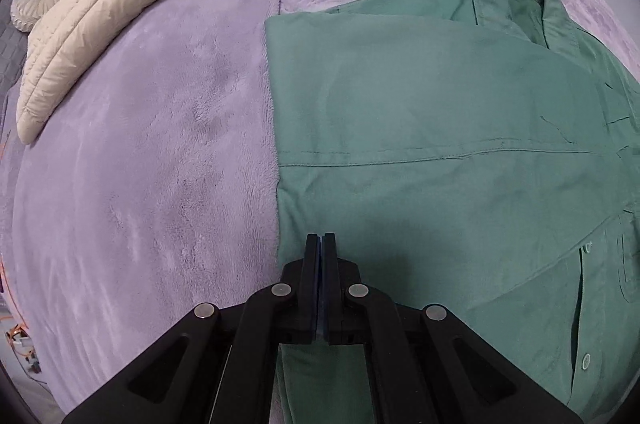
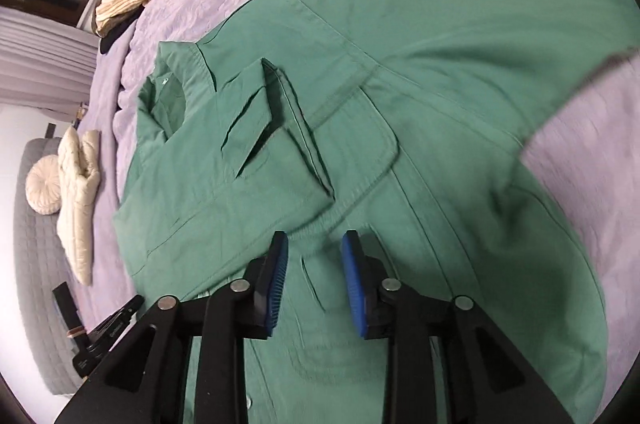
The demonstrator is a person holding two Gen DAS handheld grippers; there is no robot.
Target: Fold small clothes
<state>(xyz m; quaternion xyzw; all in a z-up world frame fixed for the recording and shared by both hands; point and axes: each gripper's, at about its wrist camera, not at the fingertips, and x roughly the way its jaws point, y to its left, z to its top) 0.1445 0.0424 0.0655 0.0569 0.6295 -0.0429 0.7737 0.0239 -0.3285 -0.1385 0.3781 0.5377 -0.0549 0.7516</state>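
Cream jacket [image 1: 100, 12] lies beside green shirt [image 1: 440, 144]; left gripper [image 1: 322, 238] fingers closed empty, right gripper [image 2: 314, 244] fingers apart.

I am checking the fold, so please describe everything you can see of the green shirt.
The green shirt is a woven, cotton-looking button-up with a collar, pale buttons and a chest pocket. It lies flat on the purple blanket, its left side already folded inward to a straight edge. The right sleeve spreads out unfolded. Neither hand-held gripper visibly grasps it.
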